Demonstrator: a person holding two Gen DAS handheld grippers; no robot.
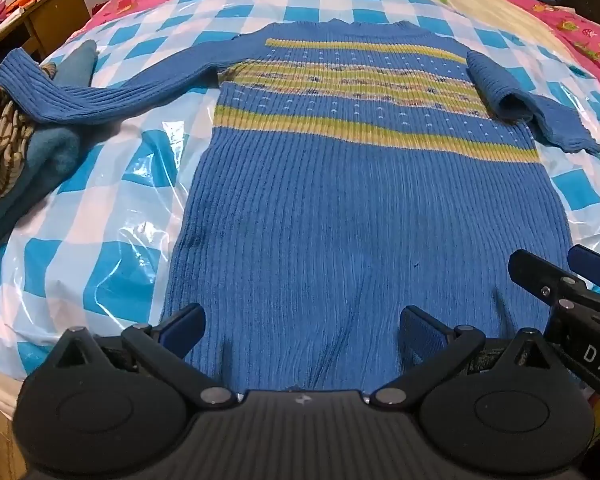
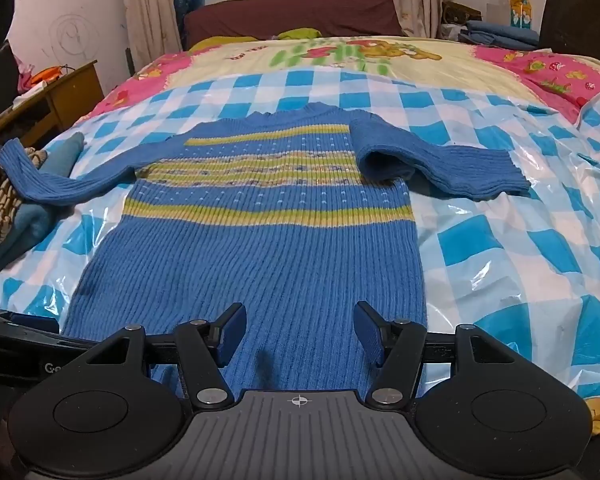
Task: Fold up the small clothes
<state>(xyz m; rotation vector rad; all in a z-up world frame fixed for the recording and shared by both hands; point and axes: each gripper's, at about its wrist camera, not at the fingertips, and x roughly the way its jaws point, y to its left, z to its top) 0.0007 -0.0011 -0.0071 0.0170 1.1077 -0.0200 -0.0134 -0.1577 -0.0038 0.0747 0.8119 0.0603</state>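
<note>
A small blue ribbed sweater (image 1: 340, 208) with yellow-green stripes lies flat on a blue-and-white checked plastic sheet (image 1: 100, 208) on the bed; it also shows in the right wrist view (image 2: 260, 248). Its left sleeve (image 1: 80, 96) stretches out over a cloth pile. Its right sleeve (image 1: 512, 100) is bent and partly folded onto the chest. My left gripper (image 1: 300, 332) is open over the left part of the hem, holding nothing. My right gripper (image 2: 300, 332) is open over the right part of the hem, holding nothing; it shows at the right edge of the left wrist view (image 1: 560, 276).
A pile of teal and striped clothes (image 1: 24, 152) lies at the left edge of the sheet. A wooden desk (image 2: 40, 100) stands left of the bed. A cartoon bedspread (image 2: 360, 56) covers the far bed, with folded blue cloth (image 2: 496, 32) at the back right.
</note>
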